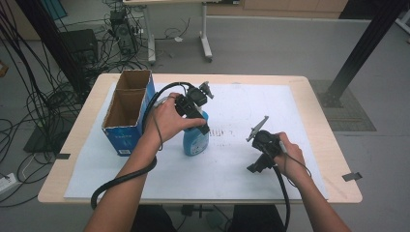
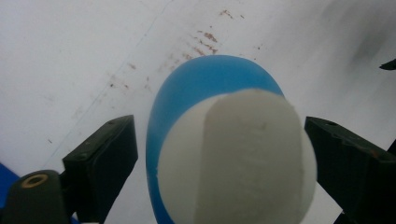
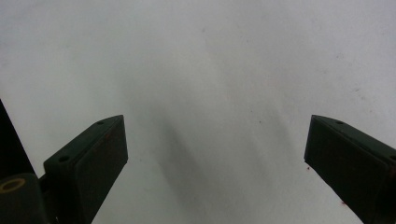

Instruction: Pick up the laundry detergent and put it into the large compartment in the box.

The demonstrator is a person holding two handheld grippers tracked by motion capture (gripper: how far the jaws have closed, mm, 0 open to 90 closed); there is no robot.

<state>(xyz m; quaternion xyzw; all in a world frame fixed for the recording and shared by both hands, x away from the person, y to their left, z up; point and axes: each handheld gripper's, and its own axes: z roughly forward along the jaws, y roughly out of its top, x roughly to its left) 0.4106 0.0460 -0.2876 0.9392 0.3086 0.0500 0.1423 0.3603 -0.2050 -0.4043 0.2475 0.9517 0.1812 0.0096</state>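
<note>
Straddling blue bottle [image 2: 210,88], left tool [image 2: 219,154]

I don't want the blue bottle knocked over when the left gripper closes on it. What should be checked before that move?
1. Blue bottle upright on the white sheet: ok.
2. White cap between the left gripper's jaws: ok.
3. Jaws touching the cap: not ok, gaps both sides.
4. Right gripper open, empty, apart from the bottle: ok.
5. Cardboard box compartments empty: cannot tell.
</note>
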